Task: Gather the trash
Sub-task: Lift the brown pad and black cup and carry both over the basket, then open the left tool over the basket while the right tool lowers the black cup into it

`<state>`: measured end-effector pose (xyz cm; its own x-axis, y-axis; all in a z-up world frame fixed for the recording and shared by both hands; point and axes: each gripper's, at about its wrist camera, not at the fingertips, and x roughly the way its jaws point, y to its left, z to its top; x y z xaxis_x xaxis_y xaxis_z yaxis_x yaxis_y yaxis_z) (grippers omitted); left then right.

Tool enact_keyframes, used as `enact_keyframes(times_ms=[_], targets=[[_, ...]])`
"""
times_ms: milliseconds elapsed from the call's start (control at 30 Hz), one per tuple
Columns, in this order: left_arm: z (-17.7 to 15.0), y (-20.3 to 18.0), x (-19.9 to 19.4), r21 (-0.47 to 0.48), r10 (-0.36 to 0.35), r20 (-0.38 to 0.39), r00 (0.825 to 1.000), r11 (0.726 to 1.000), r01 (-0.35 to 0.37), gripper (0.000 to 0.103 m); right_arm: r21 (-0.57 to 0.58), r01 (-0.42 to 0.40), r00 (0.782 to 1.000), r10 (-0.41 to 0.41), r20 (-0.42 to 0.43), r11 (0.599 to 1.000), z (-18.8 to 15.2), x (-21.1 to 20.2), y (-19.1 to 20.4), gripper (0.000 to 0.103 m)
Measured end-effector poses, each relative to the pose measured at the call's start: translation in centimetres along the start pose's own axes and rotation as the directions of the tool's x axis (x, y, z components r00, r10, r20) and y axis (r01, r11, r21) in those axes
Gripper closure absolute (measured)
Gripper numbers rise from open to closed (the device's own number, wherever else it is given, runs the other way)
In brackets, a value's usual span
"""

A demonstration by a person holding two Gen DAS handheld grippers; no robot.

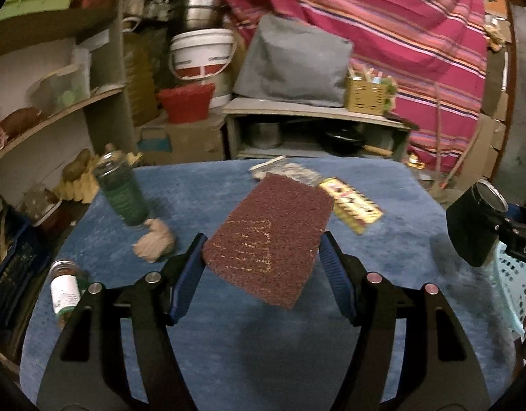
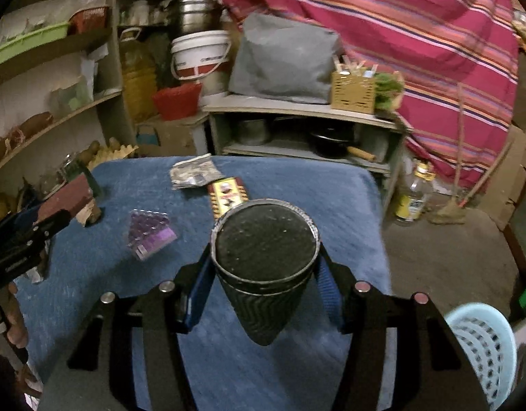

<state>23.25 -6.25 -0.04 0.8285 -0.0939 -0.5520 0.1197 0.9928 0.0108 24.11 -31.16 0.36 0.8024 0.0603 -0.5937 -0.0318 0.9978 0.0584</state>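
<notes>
Right wrist view: we logged right gripper (image 2: pixel 264 267) clamped on black paper cup (image 2: pixel 263 267), held above the blue tabletop (image 2: pixel 91 267), pale laundry-style basket (image 2: pixel 482 342) off its right edge, nearer this hand than the left.

scrub pad (image 1: pixel 268 245): maroon, gold/yellow speckled marks
cup (image 2: pixel 264 267): black, wavy ribbed wall, pale rim
table cover (image 1: pixel 228 342): blue, fuzzy
flat box (image 1: pixel 353 205): yellow w/ red + dark print
foil wrapper (image 2: pixel 194 173): silver-grey, crinkled
blister pack (image 2: pixel 149 234): purple, bubble grid
basket (image 2: pixel 485 342): light blue, slotted holes
tall jar (image 1: pixel 120 191): green label, clear top
small bottle (image 1: pixel 64 289): white label, brownish cap
wad (image 1: pixel 155 239): beige
curtain (image 1: pixel 382 34): pink-red, orange/white/navy stripes
bucket (image 1: pixel 203 53): white, red band
gripper pads (image 1: pixel 187 274): blue, on black arms
</notes>
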Motion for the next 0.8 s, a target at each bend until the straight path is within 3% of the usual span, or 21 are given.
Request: enact_keyframes(times_ms=[433,633,800], targets=[[-0.7,-12.9,-3.3,0.117,-0.160,0.015,0.987,0.981,0.157,0.038,0.141,0.163,0.985,-0.168,0.024,0.976,-4.8,-8.9,-11.1,0.047],[-1.6,-19.0,-3.3,0.149,-0.236,-0.014,0.972,0.960,0.236,0.038,0.197,0.236,0.970,-0.242,0.009,0.952,-7.0,-11.3,-16.2,0.047],[-2.5,-24.3,-2.8,0.168,-0.316,-0.056,0.947,0.932,0.321,0.038,0.226,0.286,0.957,-0.290,-0.014,0.931,-9.0,-12.5,-19.4,0.047]])
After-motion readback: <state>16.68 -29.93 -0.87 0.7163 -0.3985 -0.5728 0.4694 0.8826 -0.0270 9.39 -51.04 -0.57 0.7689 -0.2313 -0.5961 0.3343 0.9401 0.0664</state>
